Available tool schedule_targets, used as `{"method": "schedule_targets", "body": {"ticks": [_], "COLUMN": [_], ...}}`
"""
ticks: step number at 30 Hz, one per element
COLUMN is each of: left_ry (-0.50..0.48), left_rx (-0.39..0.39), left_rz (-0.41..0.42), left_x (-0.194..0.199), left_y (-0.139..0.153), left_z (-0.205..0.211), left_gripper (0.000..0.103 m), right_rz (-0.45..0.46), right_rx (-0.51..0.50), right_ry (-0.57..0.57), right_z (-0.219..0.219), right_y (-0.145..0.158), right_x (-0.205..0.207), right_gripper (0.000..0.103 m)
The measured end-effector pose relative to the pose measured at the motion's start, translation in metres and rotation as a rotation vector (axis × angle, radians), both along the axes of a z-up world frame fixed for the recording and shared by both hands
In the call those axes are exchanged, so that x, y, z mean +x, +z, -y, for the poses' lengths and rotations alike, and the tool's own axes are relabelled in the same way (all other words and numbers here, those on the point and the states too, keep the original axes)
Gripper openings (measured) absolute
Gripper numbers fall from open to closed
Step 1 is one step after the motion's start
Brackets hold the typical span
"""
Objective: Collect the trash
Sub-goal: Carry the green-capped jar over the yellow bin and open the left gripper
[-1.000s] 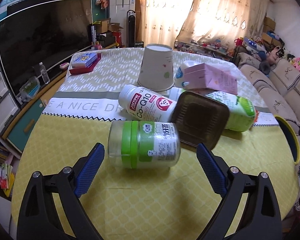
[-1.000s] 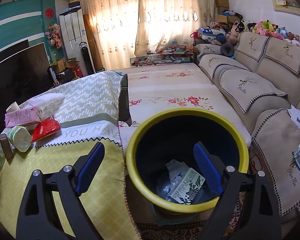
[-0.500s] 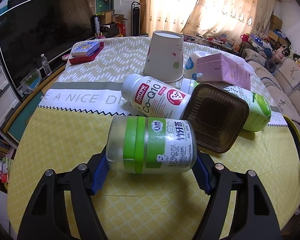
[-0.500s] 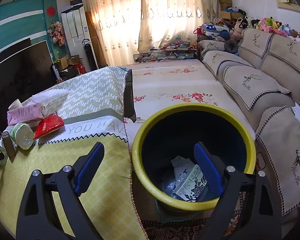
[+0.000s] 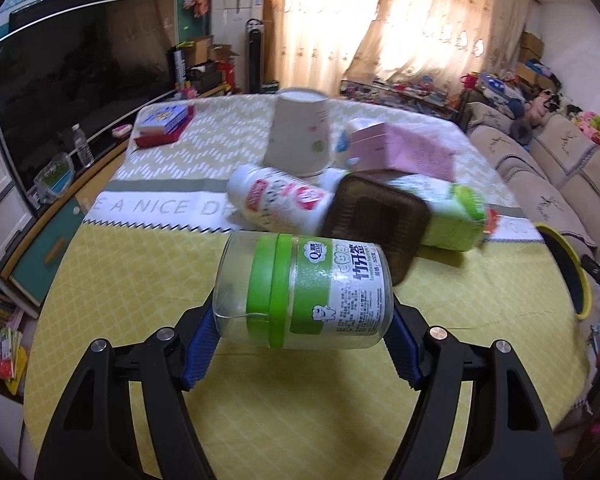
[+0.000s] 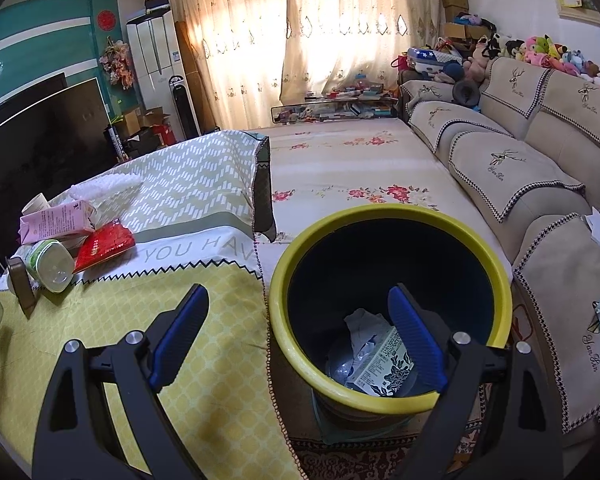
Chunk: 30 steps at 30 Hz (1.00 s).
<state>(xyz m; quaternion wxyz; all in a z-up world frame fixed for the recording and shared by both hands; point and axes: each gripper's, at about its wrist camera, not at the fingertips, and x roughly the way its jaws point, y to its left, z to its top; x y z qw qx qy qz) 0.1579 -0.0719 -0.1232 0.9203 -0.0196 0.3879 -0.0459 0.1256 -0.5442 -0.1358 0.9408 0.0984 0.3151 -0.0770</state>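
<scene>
Jar point(image 5: 302, 290): a second ago it lay on the table point(image 5: 140, 280) between spread pads; now my left gripper point(image 5: 300, 346) pinches it end to end, seemingly just lifted. Right gripper point(image 6: 298, 336) hangs spread and empty above the bin point(image 6: 388, 216), the jar's destination, I judge.

We are seeing a clear jar point(image 5: 302, 292) wearing green bands, a yellow-lattice tablecloth point(image 5: 148, 276), and a yellow-rimmed dark bin point(image 6: 388, 304).
</scene>
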Motion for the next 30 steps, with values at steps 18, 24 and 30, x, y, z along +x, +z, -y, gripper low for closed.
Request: {"method": "schedule_targets", "body": {"ticks": [18, 24, 30], "left_ry": [-0.462, -0.642, -0.760], "left_rx": [-0.046, -0.062, -0.043], "left_rz": [0.047, 0.025, -0.062], "left_x": [0.016, 0.032, 0.055], "left_y": [0.048, 0.045, 0.021], "left_z": [0.181, 0.283, 0.370], "left_gripper": [0.071, 0.071, 0.071], "right_rz": [0.031, 0.050, 0.049], "right_rx": [-0.025, -0.039, -0.036], "right_ry": [-0.154, -0.242, -0.308], "right_z": [0.055, 0.083, 0.108], "right_y": [0.004, 0.007, 0.005], "right_x": [-0.050, -0.075, -0.094], "right_gripper": [0.087, 0.087, 0.088]}}
